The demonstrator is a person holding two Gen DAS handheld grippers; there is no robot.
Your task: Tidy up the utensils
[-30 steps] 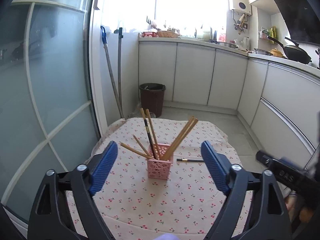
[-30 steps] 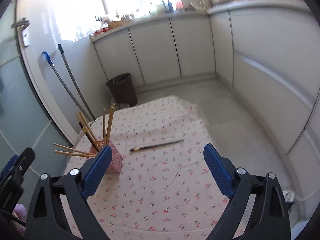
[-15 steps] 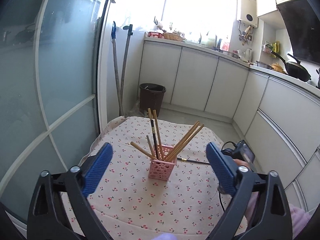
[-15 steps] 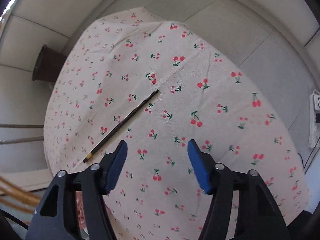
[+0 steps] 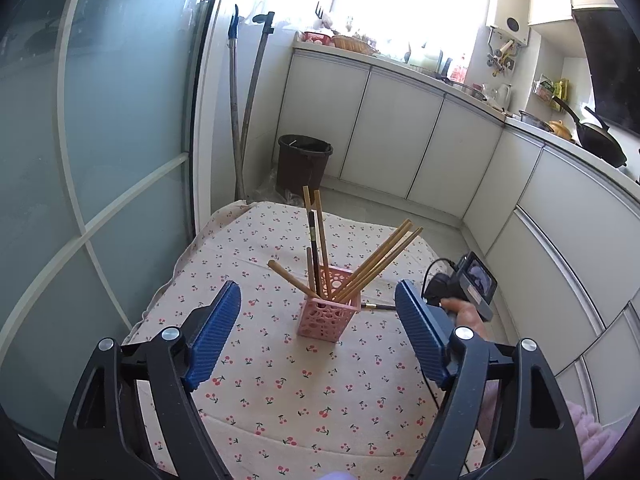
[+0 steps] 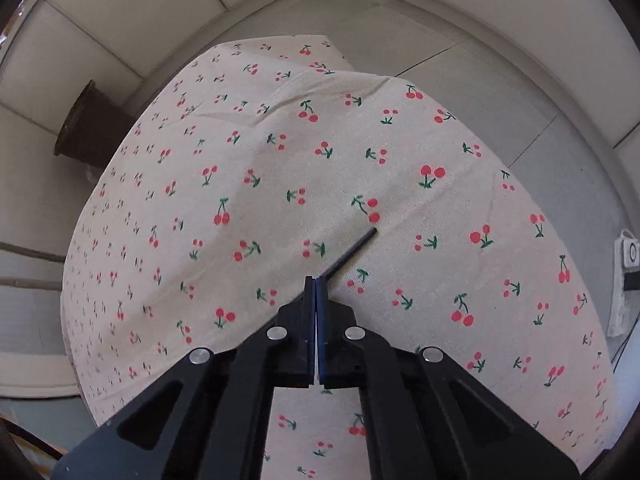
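Left wrist view: the left gripper [image 5: 318, 332] hangs back with jaws wide open as before, facing the pink holder [image 5: 327, 316] of chopsticks on the cherry-print counter [image 5: 280, 384], cabinets [image 5: 400, 140] and a bin [image 5: 305, 164] behind. Right wrist view: the right gripper [image 6: 316, 286], open half a second ago, has closed its jaws on the black chopstick [image 6: 354, 254] lying on the cloth; its near end is hidden beneath them.
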